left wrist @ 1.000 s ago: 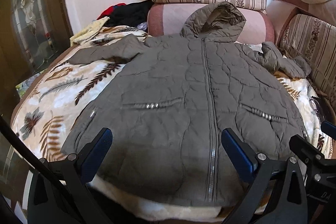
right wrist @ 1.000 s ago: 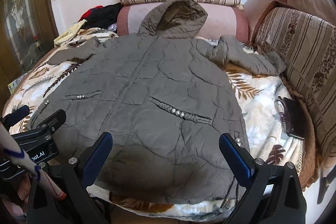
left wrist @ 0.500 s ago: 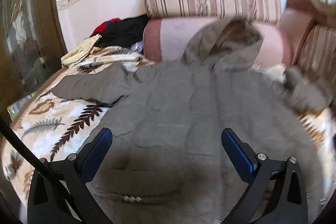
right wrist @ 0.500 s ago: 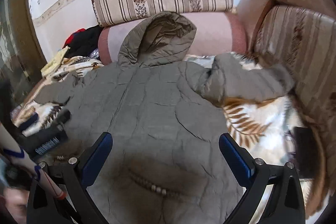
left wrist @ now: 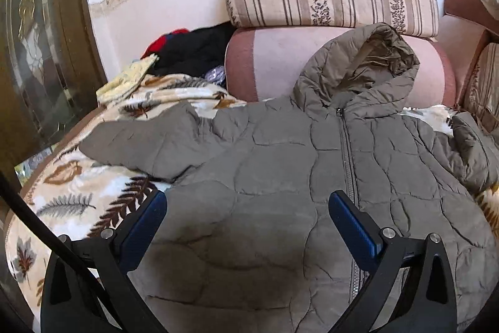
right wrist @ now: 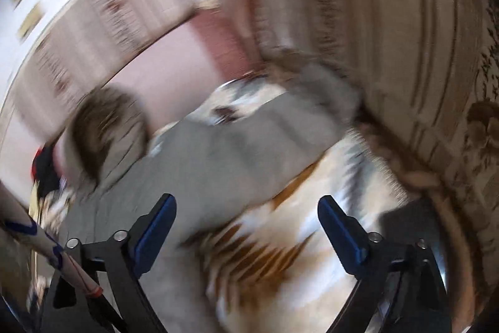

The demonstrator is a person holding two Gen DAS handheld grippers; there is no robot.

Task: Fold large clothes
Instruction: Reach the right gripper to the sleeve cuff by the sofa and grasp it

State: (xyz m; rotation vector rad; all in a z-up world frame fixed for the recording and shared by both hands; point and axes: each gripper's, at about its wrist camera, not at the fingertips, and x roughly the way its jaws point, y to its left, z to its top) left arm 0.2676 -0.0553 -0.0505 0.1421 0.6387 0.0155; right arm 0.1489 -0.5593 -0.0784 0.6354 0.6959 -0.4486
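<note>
**Reaching for the sleeves**

Our jacket [left wrist: 280,177] lies zipped and flat on the leaf-print blanket [left wrist: 71,195]. Our left gripper [left wrist: 246,217] hovers wide open over its chest; our right gripper [right wrist: 246,220], empty, jaws closing, seemingly nears the sleeve [right wrist: 280,127] through blur. We should pinch near the cuff before folding inward

Both hands have swept up the jacket [left wrist: 280,177] — its collar now fills the left view's centre. The right gripper [right wrist: 246,227] has rolled — its sleeve [right wrist: 249,142] crosses mid-frame — jaws closing, nothing between them.
</note>
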